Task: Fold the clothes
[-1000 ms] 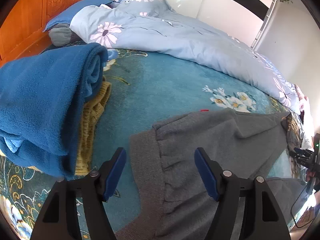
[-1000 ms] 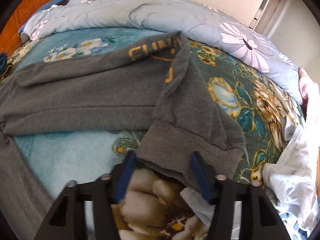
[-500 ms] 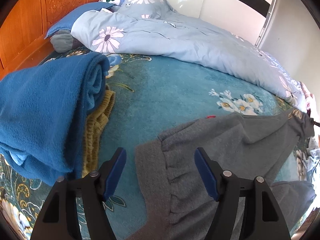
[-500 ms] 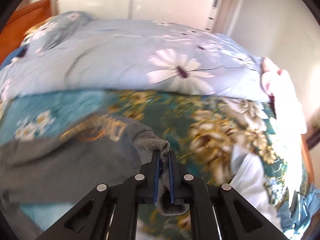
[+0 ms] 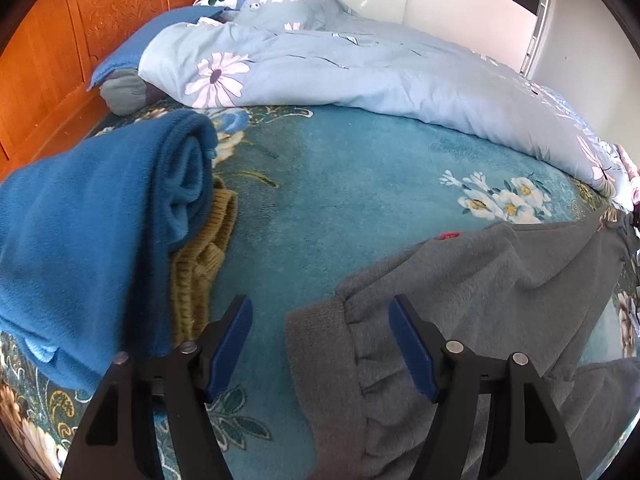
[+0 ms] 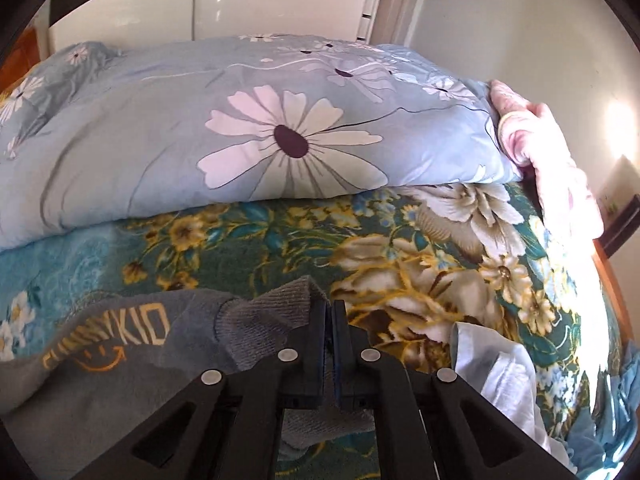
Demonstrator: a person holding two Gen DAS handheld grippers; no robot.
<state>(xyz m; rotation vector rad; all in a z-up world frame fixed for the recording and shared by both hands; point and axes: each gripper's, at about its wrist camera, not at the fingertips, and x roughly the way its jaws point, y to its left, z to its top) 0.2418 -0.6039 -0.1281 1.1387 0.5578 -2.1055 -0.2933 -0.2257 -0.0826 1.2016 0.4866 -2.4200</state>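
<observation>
Left wrist view only: folded blue fleece on mustard knit at far L, orange headboard, grey pillow. Right wrist view only: yellow print on grey sweatpants, pink fabric, white cloth at R edge. Both: floral teal blanket, 1 pale-blue daisy quilt. Count: 1 sweatpants, 2 folded pieces stacked. Left gripper w/ jaws wide apart, hovers over ribbed waistband (nothing pinched). Right gripper clamped tight on ribbed leg cuff, lifted off blanket.
</observation>
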